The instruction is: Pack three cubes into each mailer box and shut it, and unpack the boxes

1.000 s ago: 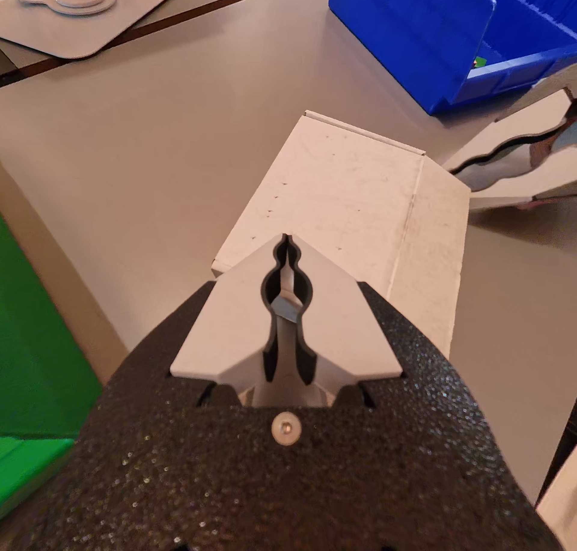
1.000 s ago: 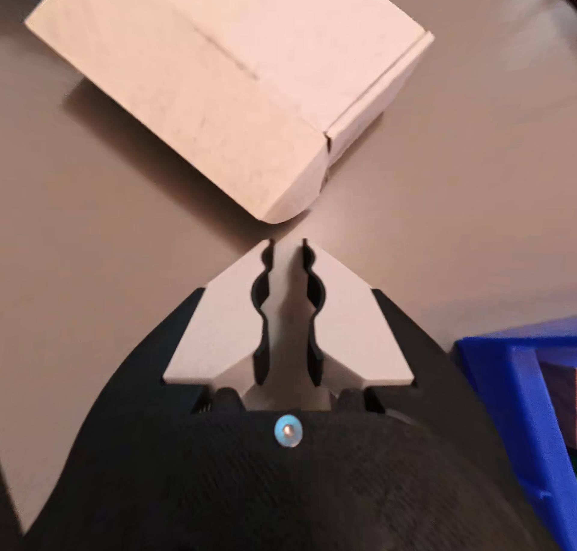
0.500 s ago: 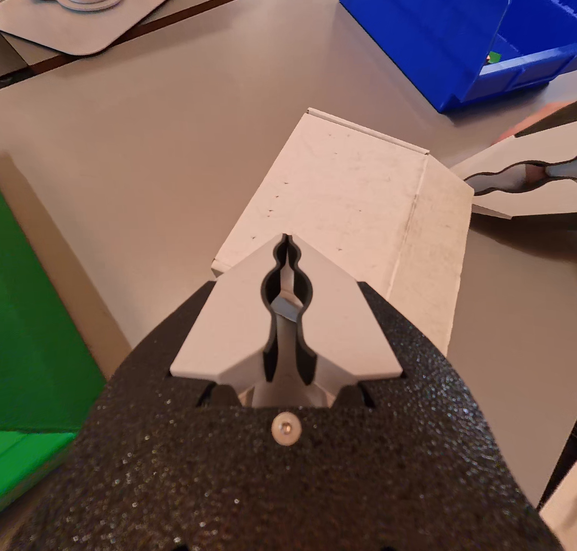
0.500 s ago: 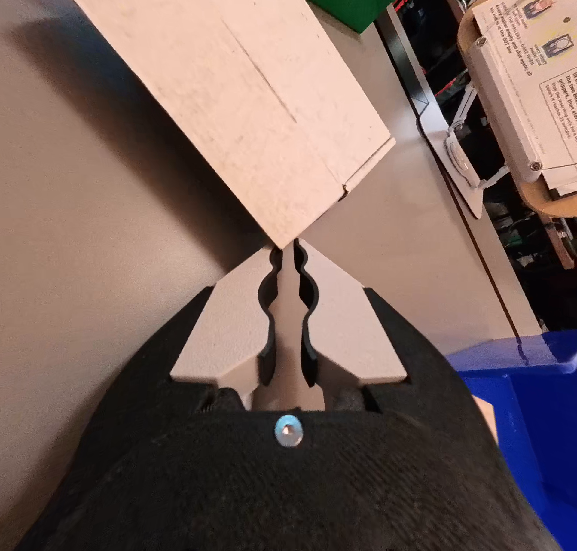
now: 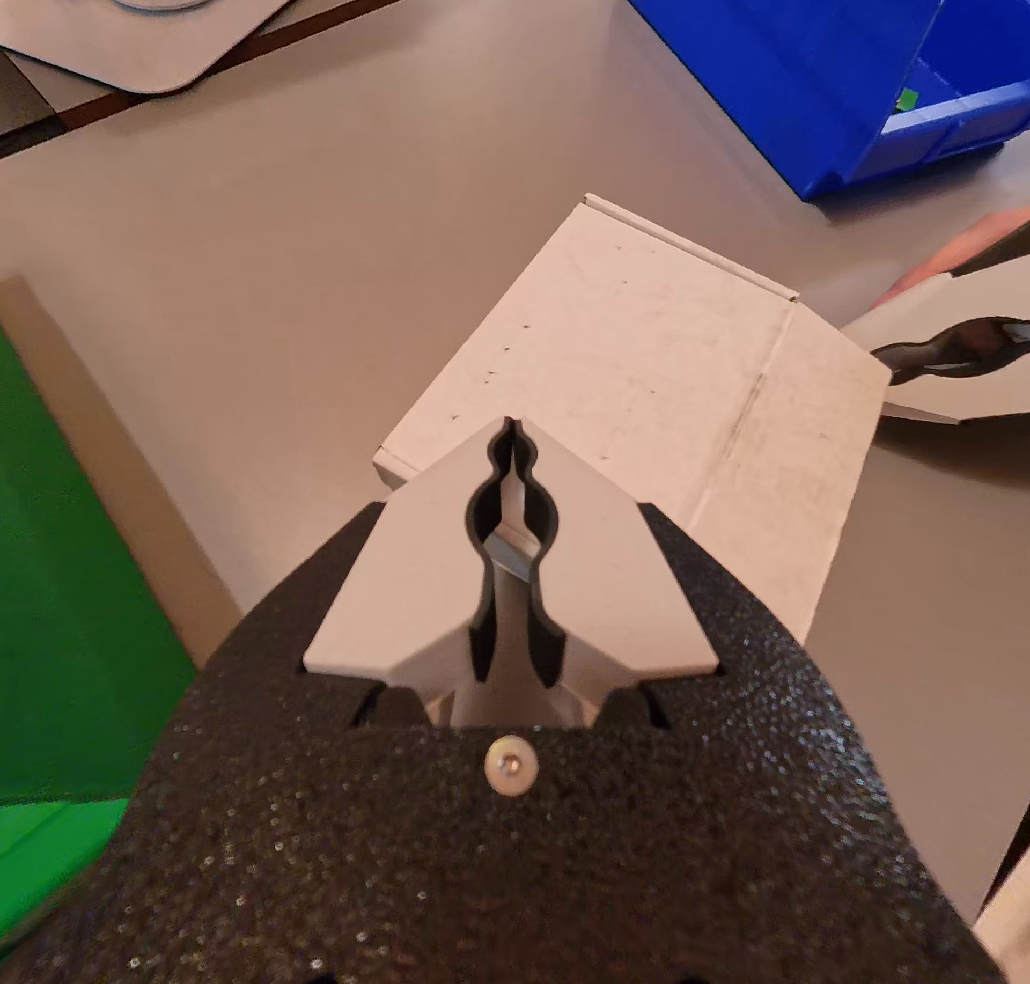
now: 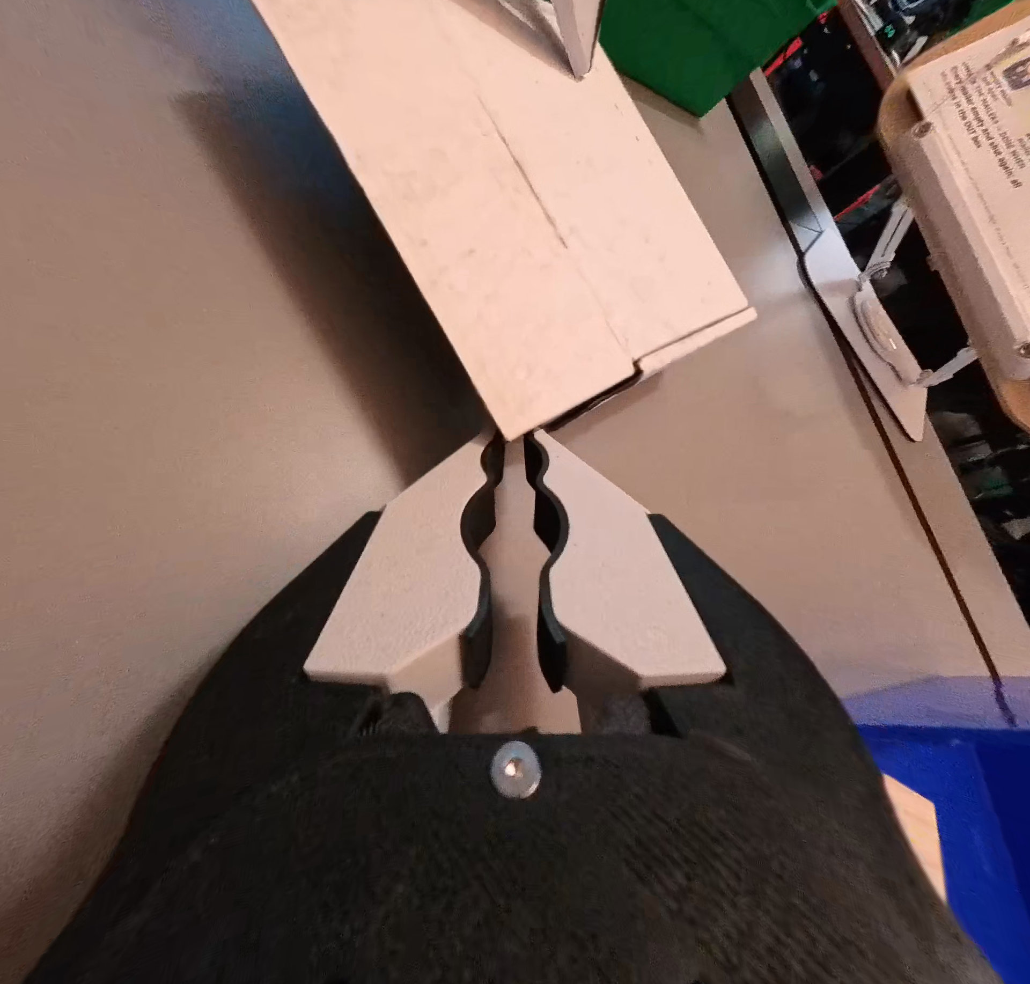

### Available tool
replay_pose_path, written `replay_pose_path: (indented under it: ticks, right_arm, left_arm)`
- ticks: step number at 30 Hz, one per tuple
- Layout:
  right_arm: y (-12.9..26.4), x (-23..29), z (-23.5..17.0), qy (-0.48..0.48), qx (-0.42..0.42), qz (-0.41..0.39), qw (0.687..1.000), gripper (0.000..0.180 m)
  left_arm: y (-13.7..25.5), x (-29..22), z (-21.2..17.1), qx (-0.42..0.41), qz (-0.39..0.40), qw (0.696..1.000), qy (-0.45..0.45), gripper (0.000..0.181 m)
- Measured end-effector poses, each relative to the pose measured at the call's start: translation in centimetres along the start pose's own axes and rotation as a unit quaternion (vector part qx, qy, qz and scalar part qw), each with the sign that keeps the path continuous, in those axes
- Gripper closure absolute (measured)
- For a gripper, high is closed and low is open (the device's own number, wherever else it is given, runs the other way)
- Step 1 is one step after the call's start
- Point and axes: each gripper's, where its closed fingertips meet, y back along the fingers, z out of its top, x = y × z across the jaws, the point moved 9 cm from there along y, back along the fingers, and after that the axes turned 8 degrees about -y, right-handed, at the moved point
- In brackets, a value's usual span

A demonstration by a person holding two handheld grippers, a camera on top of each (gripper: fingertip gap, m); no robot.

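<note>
A closed white mailer box (image 5: 641,377) lies on the tan table; it also shows in the right wrist view (image 6: 501,204). My left gripper (image 5: 513,423) is shut and empty, its tips over the box's near-left corner. My right gripper (image 6: 514,443) has closed to a narrow gap on the corner of the box's front flap, which stands slightly lifted. The right gripper also shows at the box's right corner in the left wrist view (image 5: 947,355). No cubes are in view apart from a small green piece (image 5: 907,97) in the blue bin.
A blue bin (image 5: 780,65) stands behind the box, and its edge shows in the right wrist view (image 6: 958,790). A green bin (image 5: 67,595) is at the left. A grey pad (image 5: 139,37) lies at the far left. A stand with a printed sheet (image 6: 970,165) is beyond the table edge.
My right gripper has swung round to the box's corner and its jaws have narrowed onto the flap. My left gripper has stayed shut over the near corner.
</note>
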Motion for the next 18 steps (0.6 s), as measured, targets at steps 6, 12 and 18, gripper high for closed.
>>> replay_pose_path:
  ticks: [6, 12, 18]
  right_arm:
    - [-0.5, -0.5, -0.4, 0.055, 0.031, -0.081, 0.995, 0.166]
    - [2.6, -1.5, 0.5, 0.027, 0.018, 0.007, 0.999, 0.146]
    - [3.5, -4.2, 4.0, -0.039, -0.086, -0.001, 0.996, 0.161]
  left_arm:
    - [-0.1, 0.1, 0.0, -0.004, 0.006, 1.000, 0.003, 0.181]
    - [-0.1, 0.1, 0.1, 0.000, 0.005, 1.000, -0.002, 0.181]
    - [-0.1, 0.0, 0.0, -0.006, 0.006, 1.000, 0.000, 0.181]
